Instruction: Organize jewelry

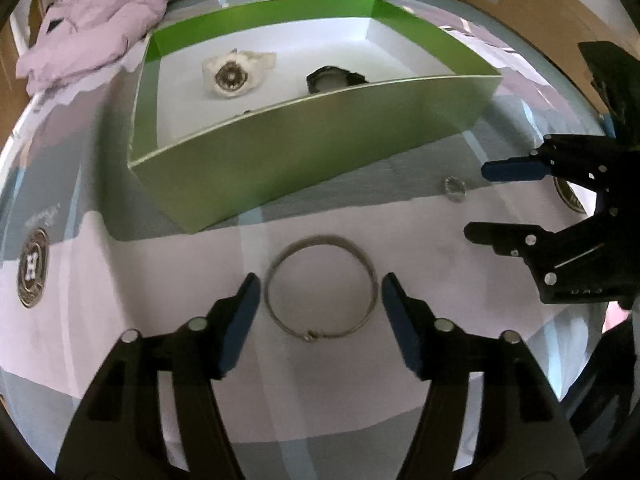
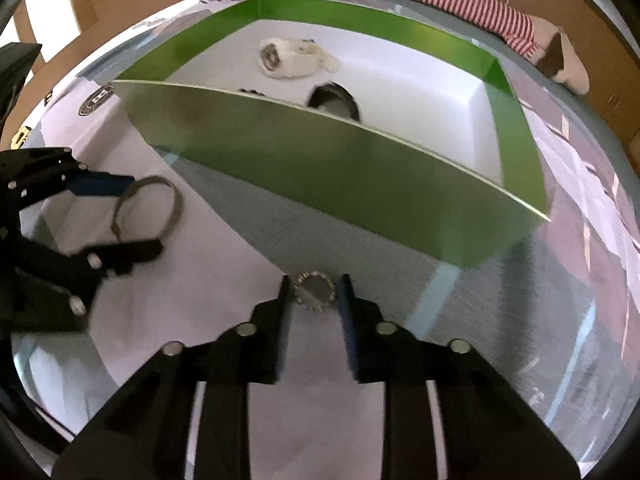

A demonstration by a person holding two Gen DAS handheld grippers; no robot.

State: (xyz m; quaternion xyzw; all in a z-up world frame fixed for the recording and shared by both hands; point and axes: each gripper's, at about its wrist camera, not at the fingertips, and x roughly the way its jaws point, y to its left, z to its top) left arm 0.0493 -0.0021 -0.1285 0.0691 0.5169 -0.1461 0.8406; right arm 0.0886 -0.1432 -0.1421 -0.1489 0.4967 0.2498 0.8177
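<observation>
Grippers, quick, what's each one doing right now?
Left gripper: open, fingers either side of the silver bangle, not gripping.
Right gripper: open, narrowly straddling the small round brooch.

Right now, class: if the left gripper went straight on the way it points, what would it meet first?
The left gripper, jaws open, brackets the silver bangle on the bedspread; that comes first. Beyond it stands the green box. Depth is uncertain in the fisheye view.

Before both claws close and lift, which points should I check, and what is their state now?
1. Left claw open around the silver bangle: ok.
2. Right claw straddles the small toothed ring: ok.
3. Right claw touching that ring: cannot tell.
4. Green box open on top: ok.
5. Free floor beside the white watch and the dark watch: ok.
</observation>
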